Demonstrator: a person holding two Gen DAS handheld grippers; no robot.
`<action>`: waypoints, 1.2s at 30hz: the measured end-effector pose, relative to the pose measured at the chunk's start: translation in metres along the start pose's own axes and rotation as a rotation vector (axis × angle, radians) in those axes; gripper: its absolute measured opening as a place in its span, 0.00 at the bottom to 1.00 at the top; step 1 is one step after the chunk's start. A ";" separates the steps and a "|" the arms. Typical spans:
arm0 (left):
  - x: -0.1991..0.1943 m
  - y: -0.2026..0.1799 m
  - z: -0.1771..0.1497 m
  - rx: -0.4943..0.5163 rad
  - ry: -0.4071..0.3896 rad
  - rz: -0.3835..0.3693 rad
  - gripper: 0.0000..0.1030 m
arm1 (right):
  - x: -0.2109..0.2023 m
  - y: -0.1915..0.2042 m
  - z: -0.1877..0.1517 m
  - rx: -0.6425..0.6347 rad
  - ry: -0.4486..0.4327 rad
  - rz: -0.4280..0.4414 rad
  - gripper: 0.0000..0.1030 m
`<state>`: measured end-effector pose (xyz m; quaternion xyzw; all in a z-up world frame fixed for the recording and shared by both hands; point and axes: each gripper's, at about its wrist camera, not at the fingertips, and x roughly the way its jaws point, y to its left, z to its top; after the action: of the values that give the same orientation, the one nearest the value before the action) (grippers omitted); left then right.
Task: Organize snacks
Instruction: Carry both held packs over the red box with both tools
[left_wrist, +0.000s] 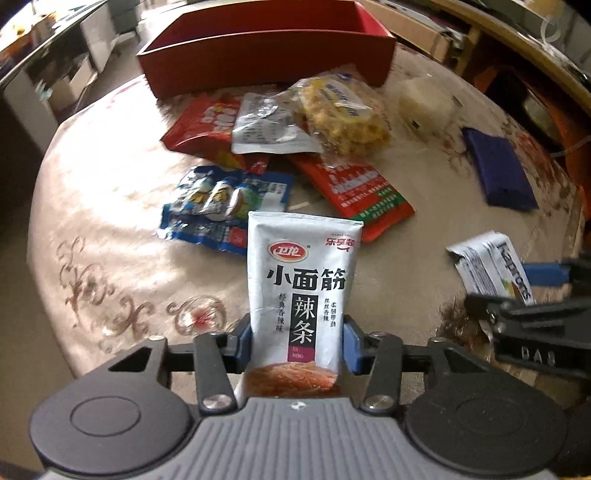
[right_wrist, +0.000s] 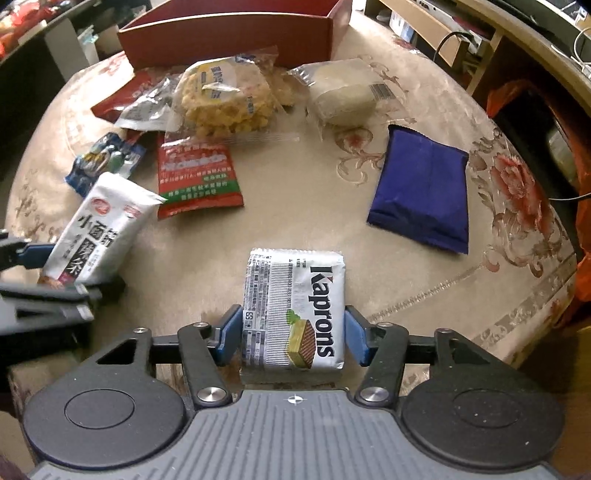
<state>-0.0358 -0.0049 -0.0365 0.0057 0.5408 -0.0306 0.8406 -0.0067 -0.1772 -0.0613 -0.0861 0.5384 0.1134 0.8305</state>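
My left gripper (left_wrist: 297, 343) is shut on a white spicy-strip packet (left_wrist: 301, 291), held upright above the table; the packet also shows in the right wrist view (right_wrist: 99, 232). My right gripper (right_wrist: 291, 334) is shut on a white Kaprons wafer pack (right_wrist: 295, 314), also seen in the left wrist view (left_wrist: 495, 266). A red box (left_wrist: 266, 48) stands open at the far side of the table (right_wrist: 258, 37). Loose snacks lie before it: a yellow puffed-snack bag (right_wrist: 225, 99), a red packet (right_wrist: 197, 177), a blue candy packet (left_wrist: 225, 206), a silver packet (left_wrist: 267, 125).
A dark blue packet (right_wrist: 421, 192) lies at the right and a pale bun in clear wrap (right_wrist: 343, 96) at the far right. The table has a floral beige cloth (right_wrist: 295, 221). Furniture and cables surround the table edges.
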 end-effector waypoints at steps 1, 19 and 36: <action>-0.002 0.001 0.000 -0.009 -0.001 0.004 0.43 | -0.002 0.001 -0.001 -0.006 -0.003 -0.005 0.62; -0.043 0.009 0.071 -0.069 -0.155 -0.053 0.42 | -0.040 0.007 0.045 0.026 -0.162 0.026 0.62; -0.032 0.031 0.146 -0.167 -0.248 -0.046 0.41 | -0.035 0.002 0.129 0.069 -0.255 0.053 0.62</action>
<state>0.0857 0.0216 0.0527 -0.0804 0.4336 -0.0051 0.8975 0.0914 -0.1446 0.0227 -0.0283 0.4343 0.1267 0.8913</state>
